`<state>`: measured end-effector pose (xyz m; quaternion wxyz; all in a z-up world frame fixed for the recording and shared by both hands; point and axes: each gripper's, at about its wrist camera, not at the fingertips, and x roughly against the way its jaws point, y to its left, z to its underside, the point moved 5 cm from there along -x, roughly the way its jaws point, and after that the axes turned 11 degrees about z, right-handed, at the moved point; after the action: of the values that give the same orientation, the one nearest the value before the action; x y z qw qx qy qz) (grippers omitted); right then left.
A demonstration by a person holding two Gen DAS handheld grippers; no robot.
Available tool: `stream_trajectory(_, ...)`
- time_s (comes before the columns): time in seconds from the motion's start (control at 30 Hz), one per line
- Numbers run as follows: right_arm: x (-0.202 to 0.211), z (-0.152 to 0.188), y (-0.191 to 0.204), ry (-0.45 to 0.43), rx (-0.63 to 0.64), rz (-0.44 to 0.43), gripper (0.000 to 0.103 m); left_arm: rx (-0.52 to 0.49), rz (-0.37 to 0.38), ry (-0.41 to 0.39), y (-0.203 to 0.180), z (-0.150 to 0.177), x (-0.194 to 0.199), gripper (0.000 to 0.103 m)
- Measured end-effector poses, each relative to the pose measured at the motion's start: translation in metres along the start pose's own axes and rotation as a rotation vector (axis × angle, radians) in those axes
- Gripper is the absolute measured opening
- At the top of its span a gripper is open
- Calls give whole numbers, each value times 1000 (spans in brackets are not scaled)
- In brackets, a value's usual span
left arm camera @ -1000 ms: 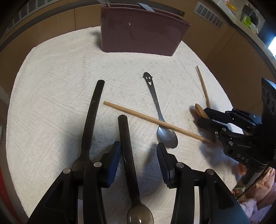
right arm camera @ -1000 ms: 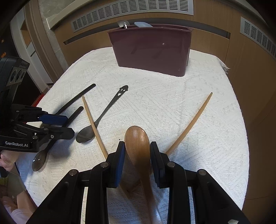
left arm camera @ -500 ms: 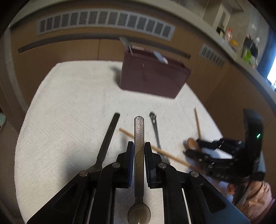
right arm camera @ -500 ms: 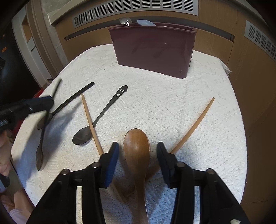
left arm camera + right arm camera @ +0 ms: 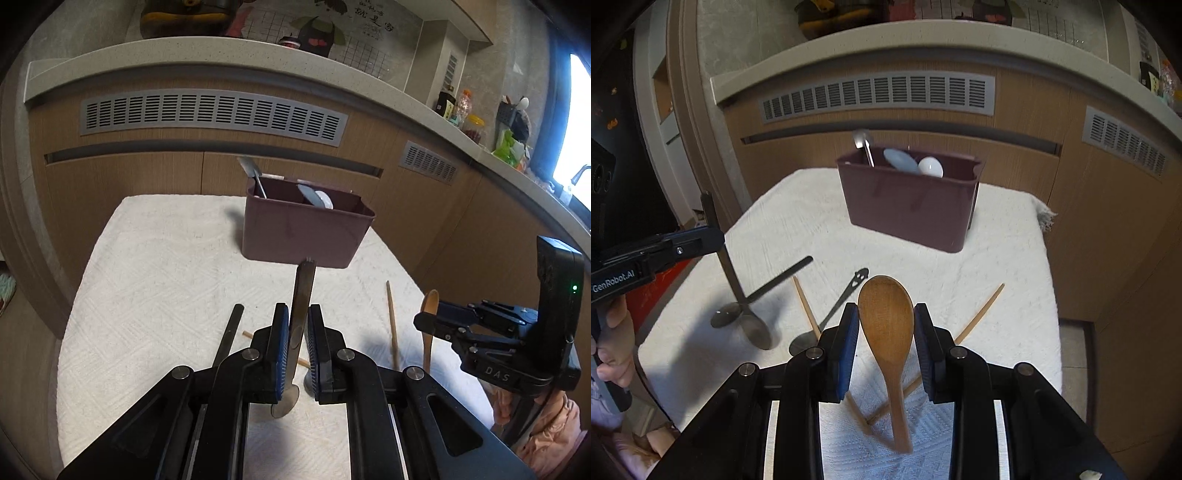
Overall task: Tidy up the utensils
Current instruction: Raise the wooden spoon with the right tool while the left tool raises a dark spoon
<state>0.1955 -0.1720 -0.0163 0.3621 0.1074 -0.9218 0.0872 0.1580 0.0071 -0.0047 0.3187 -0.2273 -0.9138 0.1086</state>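
Both tools raised off the cloth since half a second ago, each lifting its utensil; left tool closed earlier, right tool closed only now.

Left wrist view: left tool (image 5: 298, 341) pinching dark spoon (image 5: 301, 314) by the handle, bowl hanging low, handle end tilted up toward maroon holder (image 5: 306, 236); holder standing at far edge of white cloth (image 5: 155, 280), metal spoon and pale utensils inside; black-handled utensil (image 5: 229, 334) lying on cloth just left of the tool; chopstick (image 5: 391, 321) lying to the right; right tool (image 5: 428, 319) at right edge, gripping wooden spoon (image 5: 430, 302).

Right wrist view: right tool (image 5: 886, 341) pressed on wooden spoon (image 5: 888, 325) at the bowl's sides, bowl forward, handle slanting down toward the cloth; smiley-handled spoon (image 5: 846, 295) and two chopsticks (image 5: 807, 308) lying on cloth beneath; black-handled utensil (image 5: 764, 295) at left; left tool (image 5: 701, 236) holding dark spoon (image 5: 720, 251) clear of the cloth, bowl down; maroon holder (image 5: 908, 199) beyond.
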Motion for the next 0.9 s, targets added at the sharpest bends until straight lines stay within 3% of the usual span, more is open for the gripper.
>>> stream_trajectory(0.2,2,-4,2,-9,7,3,27,-27,-3,-9,-9,-6,3,10)
stream_trajectory(0.33,-1,-1,3,1,10,7,27,-14,-44,29,2,-6,-7,10)
stream_trajectory(0.47,-2,2,1,7,7,4,27,41,-80,143,27,7,-31,12)
stream_trajectory(0.67,-7,3,1,1,-1,-1,28,175,-19,355,45,25,-86,15)
stream_trajectory(0.73,-8,4,2,-1,1,-4,28,213,-16,413,48,25,-105,23)
stream_trajectory(0.83,-9,6,1,-1,-3,-9,28,241,-65,465,53,17,-129,35)
stream_trajectory(0.9,-8,6,0,-2,-9,-15,28,219,-129,507,54,13,-145,35)
